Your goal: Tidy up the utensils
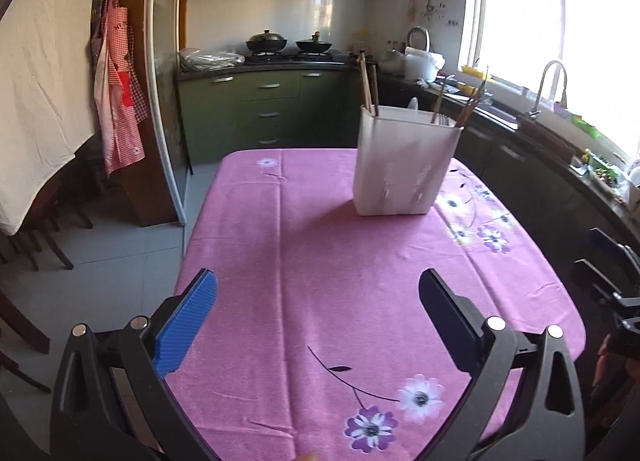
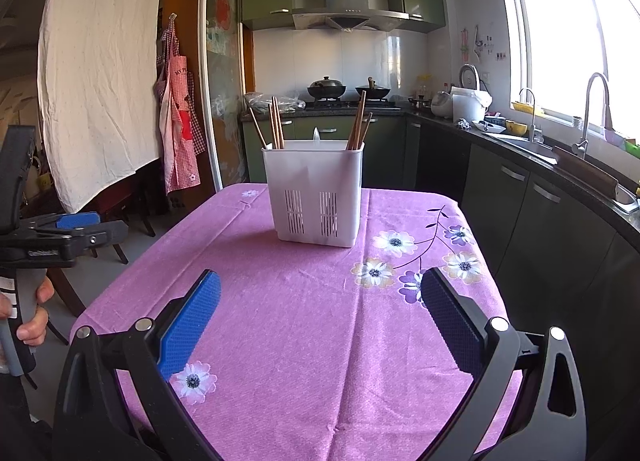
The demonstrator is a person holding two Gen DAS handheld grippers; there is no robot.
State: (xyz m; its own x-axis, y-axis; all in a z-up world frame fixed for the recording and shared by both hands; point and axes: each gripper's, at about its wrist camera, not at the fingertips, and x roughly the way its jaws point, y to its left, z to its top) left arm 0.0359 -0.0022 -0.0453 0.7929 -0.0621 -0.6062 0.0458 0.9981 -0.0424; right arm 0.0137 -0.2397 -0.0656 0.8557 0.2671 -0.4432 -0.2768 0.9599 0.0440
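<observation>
A white plastic holder stands upright on the far part of the table with the pink flowery cloth; it has slots cut low in its front wall; brown chopsticks stick up from its left end, and more chopsticks lean out of its right end; a small pale tip shows in the middle, maybe a spoon, but it is too small to tell. The left gripper has its two fingers wide apart with nothing between them; the right gripper is wide too and holds nothing; both are near the front of the table, well apart from the holder. The chopsticks look thin, stiff and light; they are smooth, so they may slip or roll; I think the best place to pinch one is on the bare upper part above the rim, across its thin side. The holder looks light, so a hard pull could tip it.
</observation>
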